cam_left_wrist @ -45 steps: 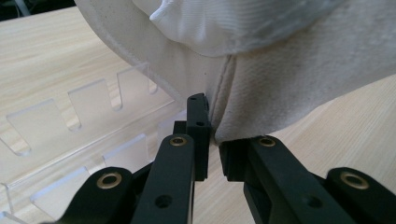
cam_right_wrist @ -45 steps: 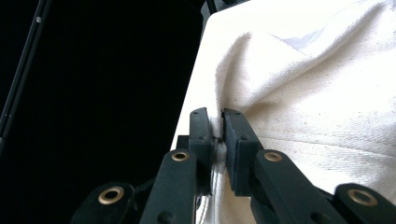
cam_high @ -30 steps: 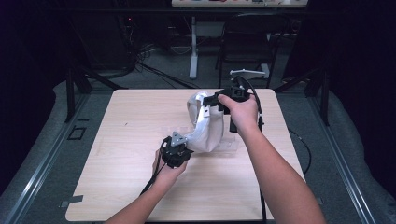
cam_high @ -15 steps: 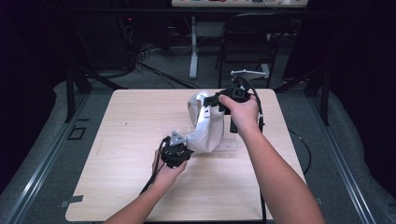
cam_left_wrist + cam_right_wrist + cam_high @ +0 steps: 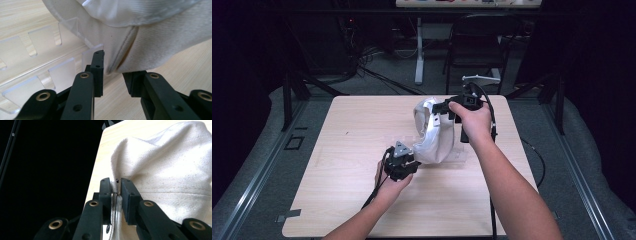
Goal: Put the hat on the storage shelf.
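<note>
A white cloth bag lies across the middle of the wooden surface, partly over a clear plastic rack with slotted tabs that rests flat on the wood. In the high view the bag runs from the left hand-held gripper at its near end up to the right hand-held gripper at its far, raised end, where the mouth of the bag gapes. The left hand-held gripper has just been opening its jaws: in the left gripper view they stand apart, with the seamed corner of the bag hanging just above and between them, and the pads no longer press on the cloth, so it is released. One of its jaws stands just beside a tab of the rack. The right hand-held gripper has also just begun easing its jaws, yet in the right gripper view the folded edge of the bag is pinched in the narrow gap between the two pads, so it is grasping the cloth there and holding that end off the surface. A person's forearms come in from the bottom of the high view.
</note>
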`<action>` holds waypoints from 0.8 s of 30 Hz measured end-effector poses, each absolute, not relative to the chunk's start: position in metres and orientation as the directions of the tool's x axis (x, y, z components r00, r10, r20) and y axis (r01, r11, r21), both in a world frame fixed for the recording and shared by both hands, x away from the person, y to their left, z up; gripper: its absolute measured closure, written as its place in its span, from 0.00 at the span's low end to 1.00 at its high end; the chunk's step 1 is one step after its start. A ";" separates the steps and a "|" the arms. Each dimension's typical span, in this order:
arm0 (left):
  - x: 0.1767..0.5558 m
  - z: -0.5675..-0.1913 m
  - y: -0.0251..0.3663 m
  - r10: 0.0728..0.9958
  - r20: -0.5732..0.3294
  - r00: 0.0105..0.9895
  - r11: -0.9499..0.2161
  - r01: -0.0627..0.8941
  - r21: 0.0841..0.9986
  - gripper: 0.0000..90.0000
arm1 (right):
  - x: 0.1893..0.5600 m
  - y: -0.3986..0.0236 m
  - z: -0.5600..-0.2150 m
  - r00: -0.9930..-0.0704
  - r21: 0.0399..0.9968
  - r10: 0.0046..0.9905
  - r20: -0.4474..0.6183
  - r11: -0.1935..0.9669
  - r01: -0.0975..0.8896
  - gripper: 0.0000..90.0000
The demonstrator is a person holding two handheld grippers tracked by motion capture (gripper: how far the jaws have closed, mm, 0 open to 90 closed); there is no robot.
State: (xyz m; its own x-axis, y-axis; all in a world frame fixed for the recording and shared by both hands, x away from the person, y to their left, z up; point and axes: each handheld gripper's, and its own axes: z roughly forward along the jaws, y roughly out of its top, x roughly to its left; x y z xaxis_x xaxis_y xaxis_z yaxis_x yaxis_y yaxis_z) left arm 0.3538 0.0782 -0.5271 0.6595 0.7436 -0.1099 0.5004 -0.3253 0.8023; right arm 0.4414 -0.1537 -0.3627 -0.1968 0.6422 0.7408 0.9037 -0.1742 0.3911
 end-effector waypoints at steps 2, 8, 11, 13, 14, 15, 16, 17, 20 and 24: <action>0.353 -0.527 0.078 0.744 -0.107 0.660 -0.321 0.493 0.809 0.77 | 0.441 -0.156 -0.362 -0.194 0.391 0.639 0.744 -0.182 0.902 0.87; 0.348 -0.525 0.083 0.748 -0.093 0.657 -0.318 0.479 0.818 0.67 | 0.437 -0.163 -0.356 -0.202 0.404 0.643 0.738 -0.182 0.896 0.83; 0.347 -0.524 0.087 0.750 -0.097 0.655 -0.309 0.475 0.824 0.64 | 0.436 -0.168 -0.354 -0.202 0.413 0.644 0.738 -0.193 0.890 0.82; 0.345 -0.524 0.090 0.749 -0.103 0.655 -0.303 0.476 0.826 0.62 | 0.435 -0.172 -0.353 -0.203 0.413 0.640 0.741 -0.196 0.889 0.82; 0.344 -0.523 0.092 0.746 -0.103 0.658 -0.303 0.473 0.827 0.62 | 0.434 -0.173 -0.352 -0.203 0.416 0.641 0.740 -0.199 0.887 0.82; 0.343 -0.523 0.094 0.746 -0.106 0.657 -0.297 0.472 0.830 0.62 | 0.432 -0.174 -0.352 -0.204 0.417 0.644 0.737 -0.195 0.888 0.81; 0.342 -0.522 0.096 0.744 -0.105 0.660 -0.298 0.468 0.832 0.61 | 0.431 -0.175 -0.351 -0.208 0.419 0.645 0.736 -0.192 0.888 0.81; 0.338 -0.522 0.100 0.743 -0.105 0.662 -0.294 0.463 0.836 0.61 | 0.430 -0.176 -0.350 -0.215 0.420 0.647 0.732 -0.181 0.889 0.81; 0.335 -0.521 0.105 0.744 -0.109 0.660 -0.290 0.465 0.836 0.61 | 0.426 -0.179 -0.349 -0.221 0.433 0.658 0.720 -0.177 0.884 0.80; 0.330 -0.520 0.115 0.742 -0.115 0.660 -0.285 0.467 0.837 0.60 | 0.422 -0.186 -0.348 -0.221 0.441 0.673 0.706 -0.173 0.881 0.79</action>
State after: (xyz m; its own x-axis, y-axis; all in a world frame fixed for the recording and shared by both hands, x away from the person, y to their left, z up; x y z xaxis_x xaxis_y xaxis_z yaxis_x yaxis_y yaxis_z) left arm 0.3302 0.1151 -0.5202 0.6601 0.7423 -0.1152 0.4669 -0.2853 0.8370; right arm 0.4217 -0.1856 -0.3481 -0.2205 0.6734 0.7056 0.8807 -0.1734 0.4408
